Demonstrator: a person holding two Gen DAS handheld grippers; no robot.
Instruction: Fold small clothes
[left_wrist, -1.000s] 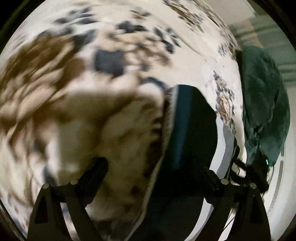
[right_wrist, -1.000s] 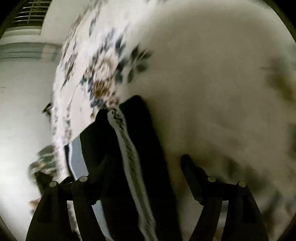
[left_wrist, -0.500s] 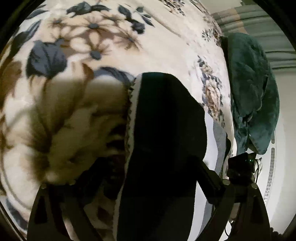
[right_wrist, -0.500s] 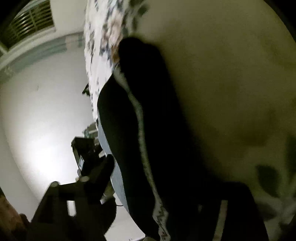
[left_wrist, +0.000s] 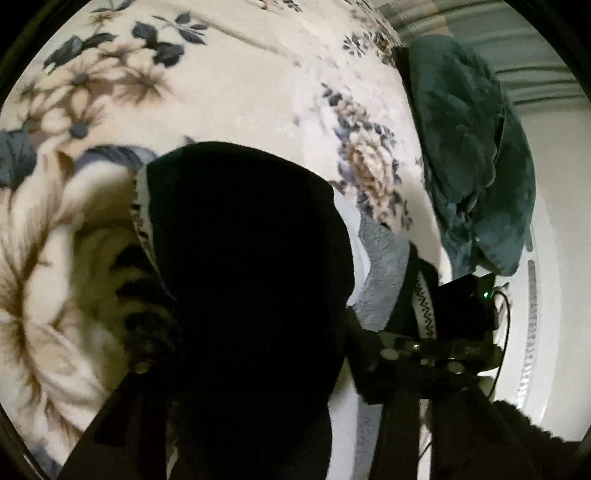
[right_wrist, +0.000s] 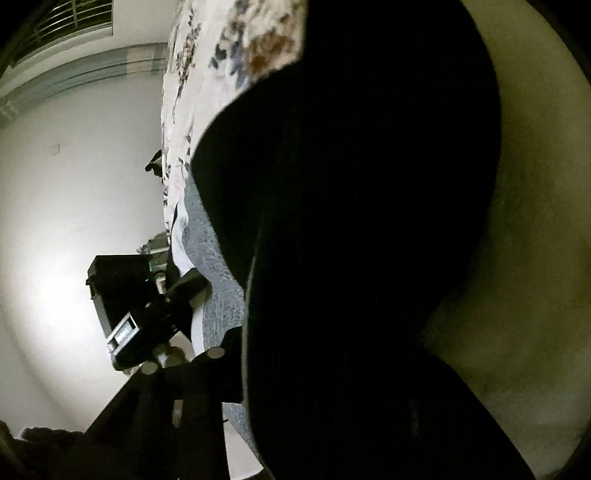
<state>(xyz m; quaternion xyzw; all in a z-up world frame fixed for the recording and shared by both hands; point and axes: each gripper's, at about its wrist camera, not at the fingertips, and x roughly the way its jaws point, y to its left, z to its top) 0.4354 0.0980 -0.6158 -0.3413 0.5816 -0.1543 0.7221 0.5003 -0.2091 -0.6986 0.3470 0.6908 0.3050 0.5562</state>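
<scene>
A small black garment (left_wrist: 243, 266) with a white patterned trim hangs lifted over the floral blanket (left_wrist: 236, 74) and fills the middle of both wrist views (right_wrist: 369, 221). My left gripper (left_wrist: 255, 354) is shut on the black garment; its fingers are mostly hidden by the cloth. My right gripper (right_wrist: 332, 369) is also shut on the garment, with only its left finger (right_wrist: 218, 354) showing. The right gripper also shows at the right of the left wrist view (left_wrist: 443, 343), and the left gripper at the left of the right wrist view (right_wrist: 155, 317).
A dark green blanket (left_wrist: 472, 155) lies bunched at the bed's far right edge. A grey fleece piece (left_wrist: 384, 266) lies under the garment near that edge. A white wall (right_wrist: 74, 184) stands beyond the bed.
Both grippers have closed on the black garment and raised it off the blanket. The cloth now covers most of both views, and the two grippers have come closer together.
</scene>
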